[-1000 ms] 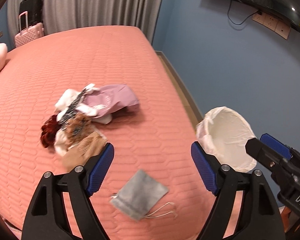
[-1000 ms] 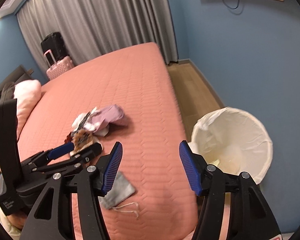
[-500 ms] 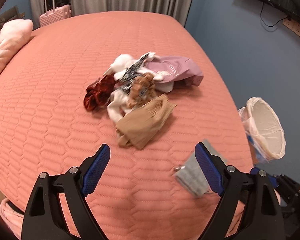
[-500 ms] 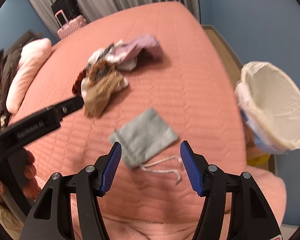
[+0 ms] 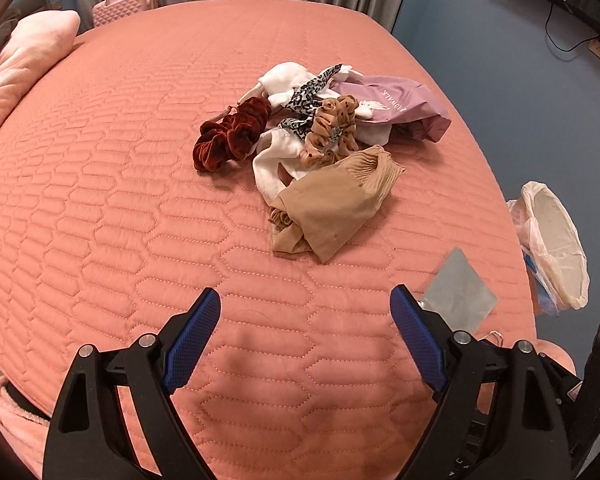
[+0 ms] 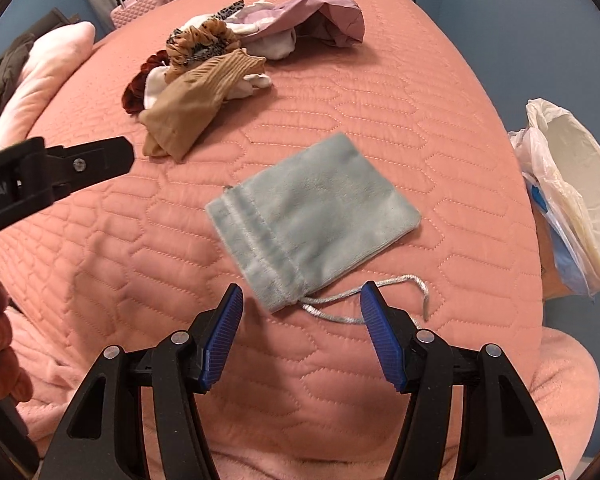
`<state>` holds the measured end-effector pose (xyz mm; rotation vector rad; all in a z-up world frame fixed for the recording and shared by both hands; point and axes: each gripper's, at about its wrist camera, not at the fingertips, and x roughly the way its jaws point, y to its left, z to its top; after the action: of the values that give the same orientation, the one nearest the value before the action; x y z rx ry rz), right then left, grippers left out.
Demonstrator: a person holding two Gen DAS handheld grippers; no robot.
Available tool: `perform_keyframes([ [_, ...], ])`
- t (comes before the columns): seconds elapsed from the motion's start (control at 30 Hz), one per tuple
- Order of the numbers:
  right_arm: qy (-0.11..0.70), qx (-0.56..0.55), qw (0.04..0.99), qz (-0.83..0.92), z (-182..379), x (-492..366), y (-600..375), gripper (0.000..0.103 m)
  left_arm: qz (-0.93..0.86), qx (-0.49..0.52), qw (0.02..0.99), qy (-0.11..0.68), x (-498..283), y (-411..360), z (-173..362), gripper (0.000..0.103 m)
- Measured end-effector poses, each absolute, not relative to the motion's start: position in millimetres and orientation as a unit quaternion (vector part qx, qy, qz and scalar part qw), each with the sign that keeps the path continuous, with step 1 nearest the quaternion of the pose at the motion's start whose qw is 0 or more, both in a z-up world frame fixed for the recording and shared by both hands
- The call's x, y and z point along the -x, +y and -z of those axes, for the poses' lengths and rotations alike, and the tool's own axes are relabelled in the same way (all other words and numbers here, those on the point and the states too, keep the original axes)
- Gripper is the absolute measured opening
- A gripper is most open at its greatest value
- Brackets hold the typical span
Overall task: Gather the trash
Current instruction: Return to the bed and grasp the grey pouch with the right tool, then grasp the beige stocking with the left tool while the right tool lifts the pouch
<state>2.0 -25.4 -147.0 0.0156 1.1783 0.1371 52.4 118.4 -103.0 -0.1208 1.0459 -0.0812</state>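
**Right wrist view: trash collection barely begun, all items on the bed**

**Progress.** Nothing is held. The right tool [image 6: 302, 312] points down at the bed [image 6: 380, 120] with its jaws apart and empty; the grey drawstring pouch [image 6: 316, 212] lies flat just beyond its fingertips, the cord [image 6: 364, 300] trailing between and past them. The left tool [image 5: 306, 328] has its jaws wide apart, with only bare quilt between them. The lined bin [image 6: 572, 208] stands off the bed's right edge; what shows of its inside looks empty, though the bottom is hidden. By my reading, every item is yet to be collected, and the pouch is the likely first pick.

**Items left, on the bed.**
- Grey drawstring pouch, alone, nearest the bin.
- Heap near the bed's middle: tan stocking [image 5: 336, 204], dark red scrunchie [image 5: 230, 136], tan dotted scrunchie [image 5: 332, 128], leopard-print strip [image 5: 312, 88], white cloth [image 5: 276, 160], mauve bag [image 5: 396, 108].

**Shown only by the right wrist view.**
- Whole pouch with its gathered mouth and cord.
- Left tool's outer arm entering at the left, and fingers of the hand carrying it at the lower left edge.

**Shown only by the left wrist view.**
- Heap from above, with each piece separable; the red scrunchie appears whole, where the right view half hides it.
- Printed lettering on the mauve bag, too small to read.
- Pouch only as a partial grey corner [image 5: 456, 296] behind the right finger.
- Screen and wall cable, upper right.
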Motion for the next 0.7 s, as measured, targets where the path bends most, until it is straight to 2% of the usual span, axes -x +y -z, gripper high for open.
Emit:
perform_keyframes([
  [0.17,0.552,-0.021,0.831,-0.057,144.8,-17.8,-31.1,0.051,0.034,0.069,0.862,0.501,-63.0,122.9,108.6,0.083],
  [0.47,0.55,-0.059,0.831,-0.051,137.4,-47.1,-44.8,0.012,0.046,0.057,0.868,0.492,-93.2,111.7,112.6,0.083],
  [0.6,0.544,-0.08,0.834,-0.055,130.2,-56.3,-49.4,0.009,0.049,0.054,0.867,0.493,-104.8,107.6,116.6,0.081],
  [0.7,0.533,-0.089,0.839,-0.057,119.9,-58.3,-51.6,0.008,0.059,0.046,0.863,0.5,-110.0,103.9,120.9,0.068],
])
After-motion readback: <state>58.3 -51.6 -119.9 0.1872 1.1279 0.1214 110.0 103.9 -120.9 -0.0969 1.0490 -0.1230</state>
